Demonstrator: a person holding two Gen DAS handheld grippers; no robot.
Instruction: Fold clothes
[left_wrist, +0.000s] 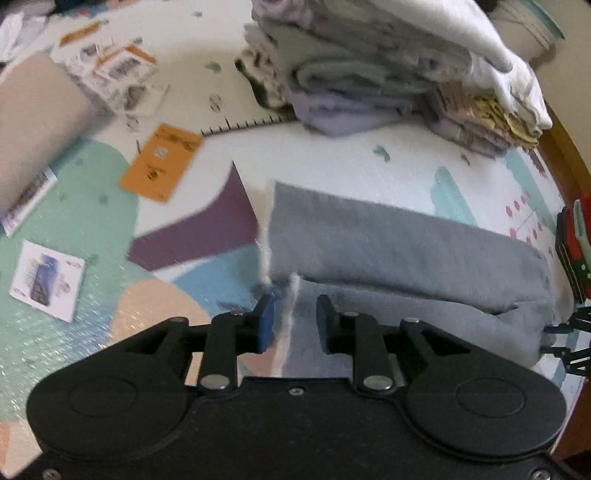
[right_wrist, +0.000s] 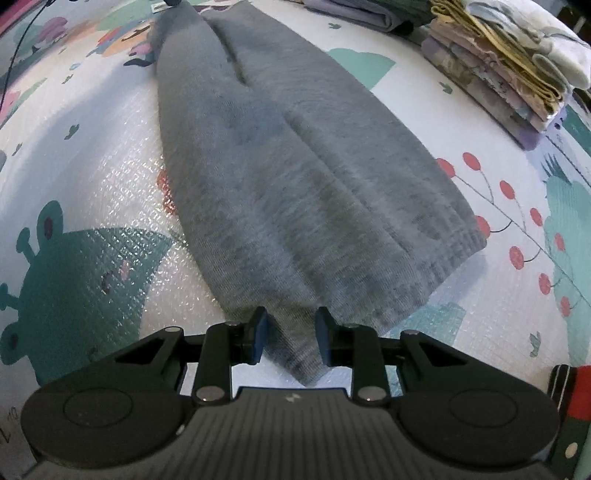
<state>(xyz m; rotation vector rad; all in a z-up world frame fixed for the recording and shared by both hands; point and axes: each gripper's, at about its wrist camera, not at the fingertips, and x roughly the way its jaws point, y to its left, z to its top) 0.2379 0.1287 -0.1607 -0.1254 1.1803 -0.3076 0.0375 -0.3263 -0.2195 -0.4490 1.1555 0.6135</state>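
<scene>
Grey sweatpants (right_wrist: 295, 177) are lying lengthwise on the play mat (right_wrist: 92, 147), already doubled so 1 leg sits on the other, stretching straight ahead of the right gripper (right_wrist: 290, 334). Its fingers are parted with the hem end sitting loosely between them, not pinched as far as I can tell. Left gripper (left_wrist: 293, 319) is also parted, with the waist edge and a white drawstring (left_wrist: 291, 306) between its fingers. Stack of folded clothes (left_wrist: 388, 74) sits well beyond the fingers. So I'd guess the lengthwise fold is done, with the end-to-end fold left.
</scene>
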